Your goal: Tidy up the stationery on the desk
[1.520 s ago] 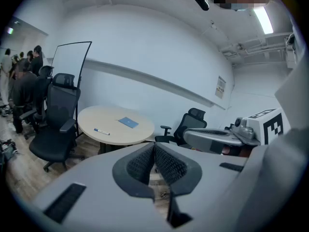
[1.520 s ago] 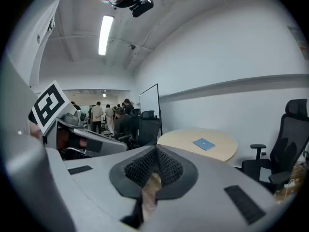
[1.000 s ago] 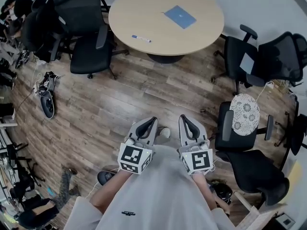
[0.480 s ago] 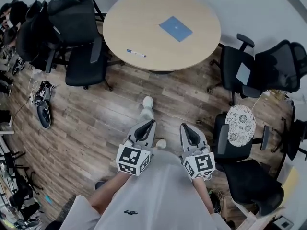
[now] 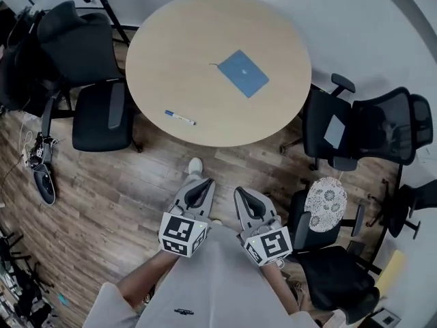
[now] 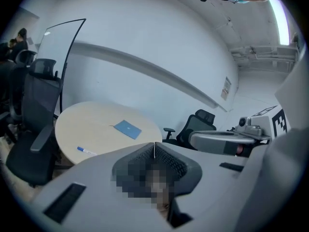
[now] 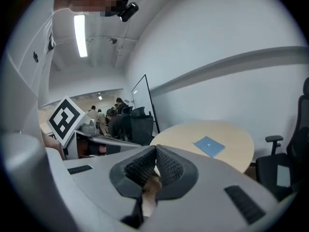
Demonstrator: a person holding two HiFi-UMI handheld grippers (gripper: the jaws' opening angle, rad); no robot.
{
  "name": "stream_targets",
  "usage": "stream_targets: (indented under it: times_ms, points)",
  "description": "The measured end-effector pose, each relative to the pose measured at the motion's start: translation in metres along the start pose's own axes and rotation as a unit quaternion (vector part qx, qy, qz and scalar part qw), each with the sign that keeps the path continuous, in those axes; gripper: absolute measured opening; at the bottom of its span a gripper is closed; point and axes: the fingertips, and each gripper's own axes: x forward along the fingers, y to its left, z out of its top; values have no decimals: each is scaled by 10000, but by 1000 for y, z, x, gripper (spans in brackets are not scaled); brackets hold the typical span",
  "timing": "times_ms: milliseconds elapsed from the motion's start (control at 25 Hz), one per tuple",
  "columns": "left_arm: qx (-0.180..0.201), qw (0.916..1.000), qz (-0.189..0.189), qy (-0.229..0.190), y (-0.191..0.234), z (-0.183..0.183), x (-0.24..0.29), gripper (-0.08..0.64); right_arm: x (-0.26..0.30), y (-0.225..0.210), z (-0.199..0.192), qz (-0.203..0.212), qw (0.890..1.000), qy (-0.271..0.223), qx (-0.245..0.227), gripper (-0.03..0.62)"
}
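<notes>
A blue notebook (image 5: 243,73) lies on the round wooden table (image 5: 171,53), right of its middle. A white pen with a blue cap (image 5: 180,117) rests near the table's front edge. My left gripper (image 5: 199,186) and right gripper (image 5: 244,195) are held side by side over the floor, short of the table, both shut and empty. The left gripper view shows the notebook (image 6: 127,128) and the pen (image 6: 86,151) beyond the closed jaws. From the right gripper view the notebook (image 7: 209,145) lies on the table (image 7: 231,153) ahead.
Black office chairs ring the table: two at the left (image 5: 99,115), two at the right (image 5: 334,132), and one with a patterned white cushion (image 5: 325,203) close to my right. Shoes and cables (image 5: 37,162) lie on the wooden floor at the left.
The table has come nearer and larger in the head view as the person walked toward it. Both grippers stayed shut and side by side.
</notes>
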Motion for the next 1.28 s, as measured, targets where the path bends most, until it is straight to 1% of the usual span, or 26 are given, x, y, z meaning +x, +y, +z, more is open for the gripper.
stream_targets:
  times_ms: [120,200,360,520,640,760,960,1120,1280]
  points:
    - [250,9995,-149,-112,29,43,31,21,45,-17,48,-89,9994,-159,-306,32]
    - [243,9994,-247,-85,50,62,44,21,74,-26,67,-175,9991,-209,-323,32]
    - [211,9996,-201,-15,97,85,70,21,127,-46,90,-220,9983,-186,-499,32]
    - [129,9999,-64,-9,128,102,84,21,158,-63,103,-223,9983,-156,-517,32]
    - [91,9999,54,-61,140,117,99,21,178,-79,111,-81,9982,-180,-568,32]
    - [69,9997,203,-99,146,128,113,21,192,-93,119,167,9974,-262,-648,32]
    - [-113,9980,605,-112,161,144,133,21,211,-121,124,463,9965,-100,-693,32]
    - [-213,9970,729,-133,157,156,163,21,226,-149,128,655,9956,-84,-664,32]
    - [-300,9959,848,-36,149,156,189,21,234,-172,124,845,9944,-7,-638,32]
